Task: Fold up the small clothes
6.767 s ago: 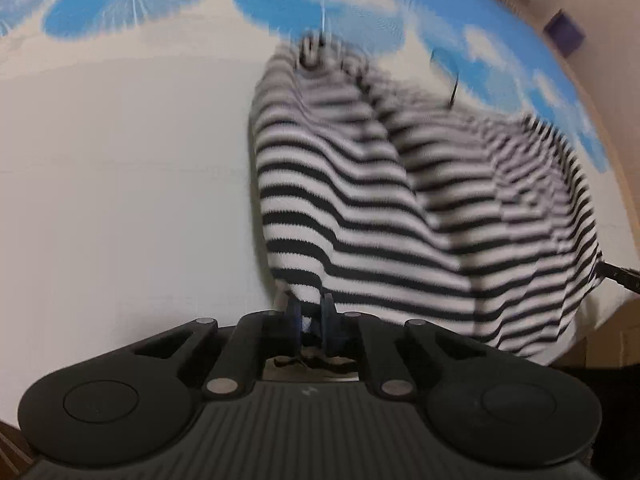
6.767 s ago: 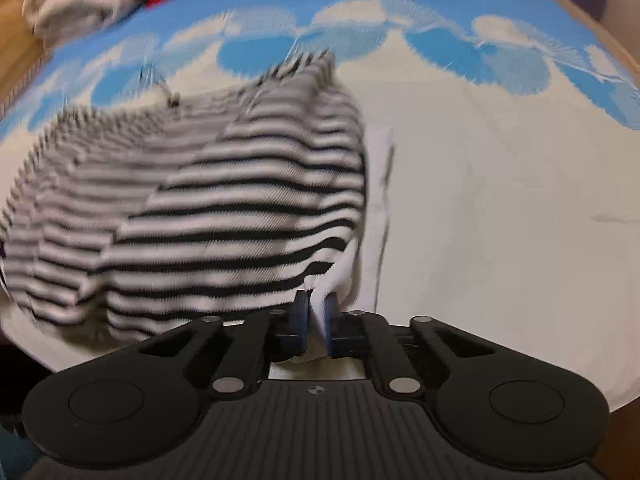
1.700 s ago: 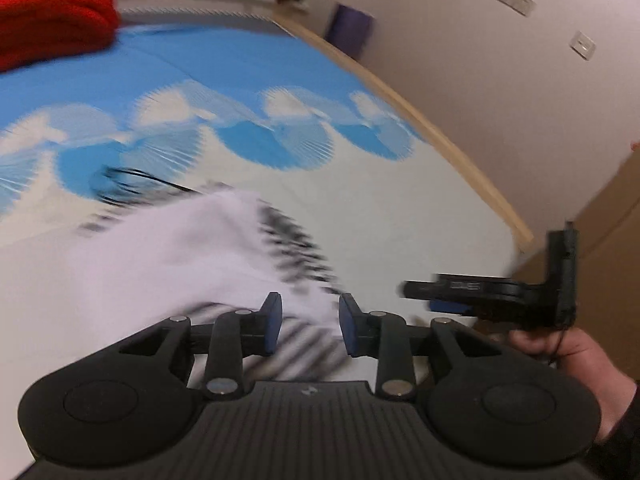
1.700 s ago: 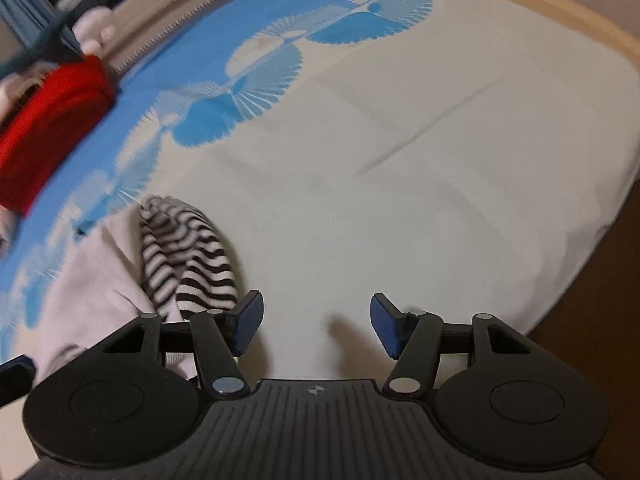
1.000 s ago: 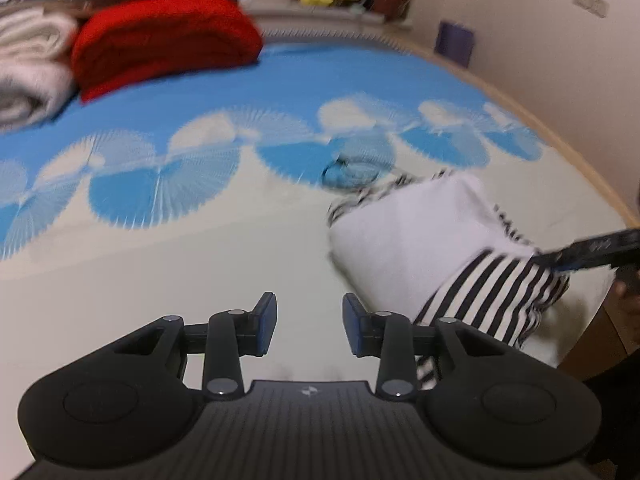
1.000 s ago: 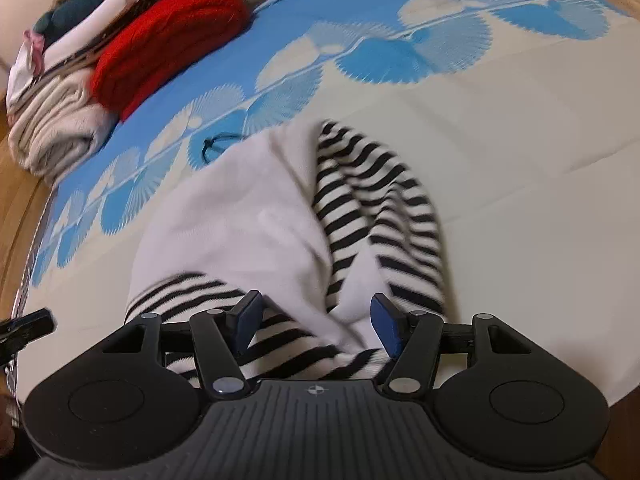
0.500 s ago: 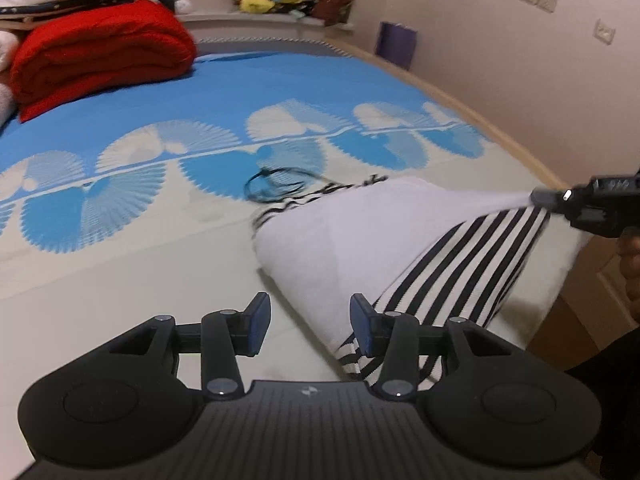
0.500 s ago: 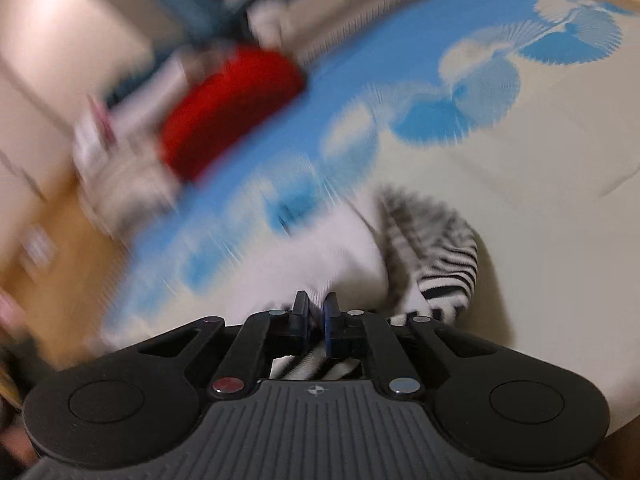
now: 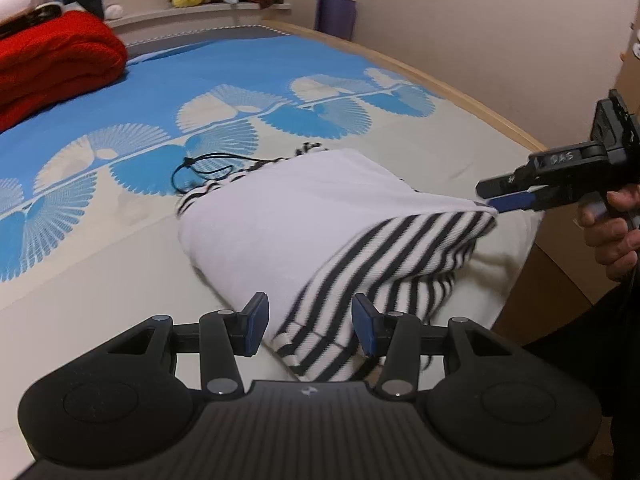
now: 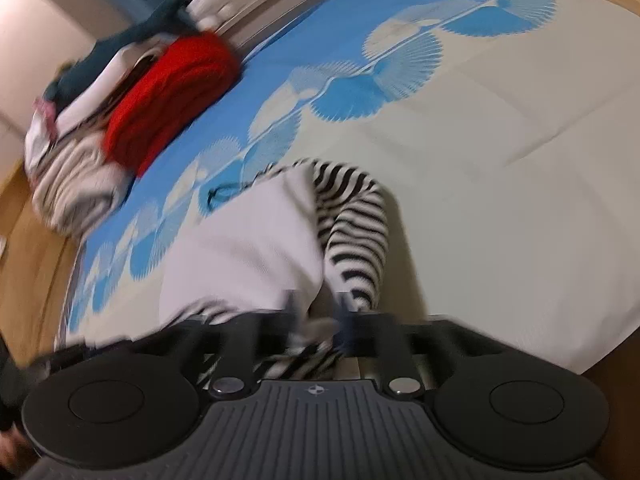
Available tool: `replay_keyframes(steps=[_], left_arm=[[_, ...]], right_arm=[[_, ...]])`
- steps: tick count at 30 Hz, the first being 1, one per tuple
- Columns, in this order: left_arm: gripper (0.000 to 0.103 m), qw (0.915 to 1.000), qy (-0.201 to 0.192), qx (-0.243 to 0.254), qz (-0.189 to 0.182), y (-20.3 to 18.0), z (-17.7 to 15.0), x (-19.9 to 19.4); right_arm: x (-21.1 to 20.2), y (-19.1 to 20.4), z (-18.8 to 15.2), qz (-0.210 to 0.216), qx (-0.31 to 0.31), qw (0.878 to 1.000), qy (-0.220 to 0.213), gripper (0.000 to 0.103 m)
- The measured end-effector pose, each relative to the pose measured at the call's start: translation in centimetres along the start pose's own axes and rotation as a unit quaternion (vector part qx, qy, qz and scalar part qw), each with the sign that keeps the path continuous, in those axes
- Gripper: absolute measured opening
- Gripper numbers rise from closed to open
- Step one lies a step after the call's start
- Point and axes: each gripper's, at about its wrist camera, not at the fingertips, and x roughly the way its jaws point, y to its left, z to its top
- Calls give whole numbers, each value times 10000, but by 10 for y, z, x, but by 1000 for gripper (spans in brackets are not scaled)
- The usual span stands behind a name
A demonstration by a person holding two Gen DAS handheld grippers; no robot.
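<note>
A small black-and-white striped garment (image 9: 312,232) with its white inner side up lies folded on the bed near the front edge. My left gripper (image 9: 308,324) is open, its fingers on either side of the garment's near striped hem. My right gripper (image 9: 496,206) shows at the right of the left wrist view, its tip at the garment's raised right corner. In the blurred right wrist view the right gripper (image 10: 318,314) has its fingers partly apart over the garment (image 10: 256,256).
The bed sheet (image 9: 100,280) is cream with blue fan patterns. A black cord (image 9: 200,172) lies behind the garment. A red folded blanket (image 9: 52,64) and stacked clothes (image 10: 80,168) sit at the far side. The wooden bed edge (image 9: 480,108) runs along the right.
The left gripper moved closer to the garment's near hem and stayed open. The right gripper, shut on the corner half a second ago, now shows its fingers parting, with motion blur.
</note>
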Motion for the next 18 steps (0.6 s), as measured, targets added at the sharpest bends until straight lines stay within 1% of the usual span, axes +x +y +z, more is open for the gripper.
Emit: replay_keyframes(steps=[1, 4, 7, 9, 10, 11, 12, 13, 14, 16, 18], left_arm=[[51, 10000, 3, -61, 37, 3, 0, 0], [51, 9997, 37, -215, 74, 10, 1, 2], [51, 9998, 41, -194, 81, 8, 2, 1], [51, 9998, 41, -171, 71, 5, 2, 3], [51, 9998, 51, -151, 70, 3, 2, 4], [51, 9999, 56, -127, 70, 1, 2, 5], [51, 9999, 53, -106, 65, 0, 3, 5], [51, 9999, 38, -90, 37, -2, 3, 6], [51, 10000, 19, -82, -12, -3, 3, 6], [51, 9998, -46, -61, -196, -7, 3, 5], [51, 9994, -70, 26, -344, -12, 2, 5]], right_arm=[[2, -3, 1, -37, -7, 10000, -21, 64], [17, 3, -1, -38, -99, 9998, 179, 63], [26, 16, -3, -37, -440, 9985, 323, 62], [26, 25, -7, 139, -692, 9968, 375, 53], [25, 29, -9, 210, -846, 9952, 446, 32], [25, 30, -12, 244, -970, 9935, 542, 6], [24, 31, -14, 249, -1083, 9921, 582, 6], [17, 33, -15, 261, -1189, 9912, 515, 5], [6, 33, -14, 385, -1231, 9910, 351, 4], [-20, 24, -7, 783, -942, 9925, -18, 2], [-40, 10, -3, 985, -627, 9929, -210, 0]])
